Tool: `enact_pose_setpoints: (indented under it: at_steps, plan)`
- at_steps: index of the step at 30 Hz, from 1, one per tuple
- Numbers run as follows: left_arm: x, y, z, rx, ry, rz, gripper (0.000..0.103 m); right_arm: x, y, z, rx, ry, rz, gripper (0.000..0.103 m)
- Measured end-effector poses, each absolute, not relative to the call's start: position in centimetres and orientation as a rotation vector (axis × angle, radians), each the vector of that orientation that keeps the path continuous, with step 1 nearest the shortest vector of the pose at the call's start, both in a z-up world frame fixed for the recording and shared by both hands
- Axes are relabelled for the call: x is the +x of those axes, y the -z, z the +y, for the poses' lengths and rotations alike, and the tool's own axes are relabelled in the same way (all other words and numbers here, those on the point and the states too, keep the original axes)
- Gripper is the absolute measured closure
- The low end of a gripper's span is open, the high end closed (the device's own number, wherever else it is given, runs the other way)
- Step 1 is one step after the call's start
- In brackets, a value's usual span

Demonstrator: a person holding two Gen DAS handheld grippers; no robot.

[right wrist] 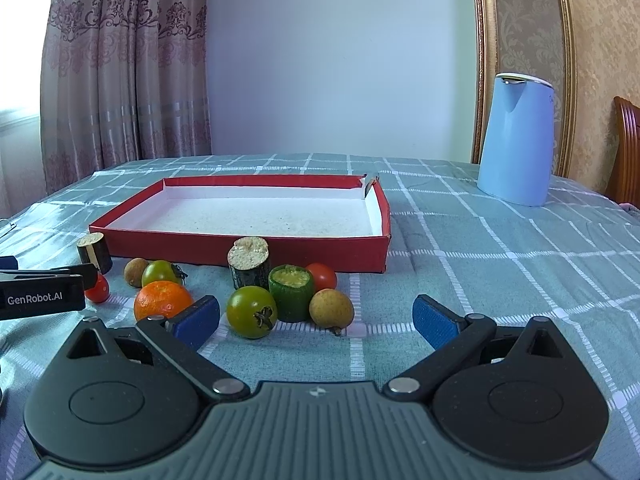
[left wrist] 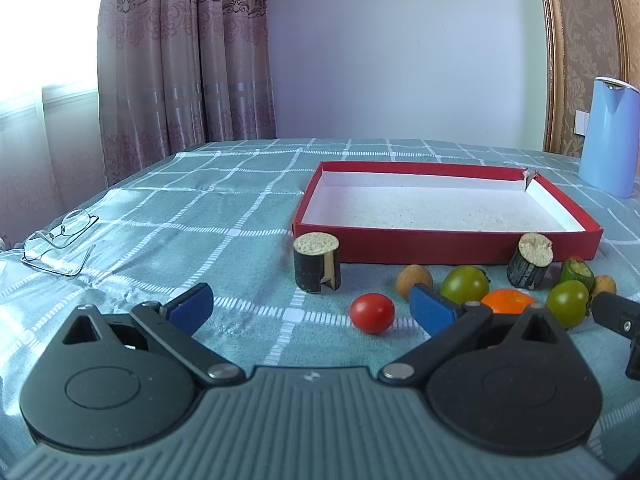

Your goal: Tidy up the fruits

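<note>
A shallow red box point(left wrist: 440, 246) point(right wrist: 240, 246) with a white floor lies on the checked cloth, holding nothing. Fruit is grouped in front of it: a red tomato point(left wrist: 372, 313) point(right wrist: 97, 289), an orange point(left wrist: 507, 301) point(right wrist: 162, 300), green tomatoes point(left wrist: 465, 284) point(right wrist: 252, 312), brown longans point(left wrist: 414, 281) point(right wrist: 331, 308), a cut green piece point(right wrist: 291, 292) and two dark cut stalk pieces point(left wrist: 317, 262) point(right wrist: 249, 263). My left gripper point(left wrist: 312, 310) stands open, the red tomato just ahead between its fingers. My right gripper point(right wrist: 316, 320) is open near a green tomato and a longan.
A pair of glasses point(left wrist: 60, 240) lies at the left of the table. A tall blue jug point(right wrist: 516, 140) point(left wrist: 610, 136) stands at the back right. Curtains hang behind on the left, and a wooden chair back point(right wrist: 626, 152) shows at the far right.
</note>
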State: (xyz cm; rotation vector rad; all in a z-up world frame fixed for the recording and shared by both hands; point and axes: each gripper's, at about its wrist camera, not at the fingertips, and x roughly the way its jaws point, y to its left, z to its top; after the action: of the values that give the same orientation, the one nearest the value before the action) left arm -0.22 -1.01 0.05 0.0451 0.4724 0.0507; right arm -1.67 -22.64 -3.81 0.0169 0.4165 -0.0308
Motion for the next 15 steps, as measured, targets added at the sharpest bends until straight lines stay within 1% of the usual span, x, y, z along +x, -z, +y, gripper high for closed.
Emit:
enact_pose_setpoints:
  at_steps: [15]
  plan:
    - [-0.4,-0.1,-1.5,0.073,-0.085,0.469,0.0,-0.6,4.1,-22.8,0.025,0.094,0.501,0.0]
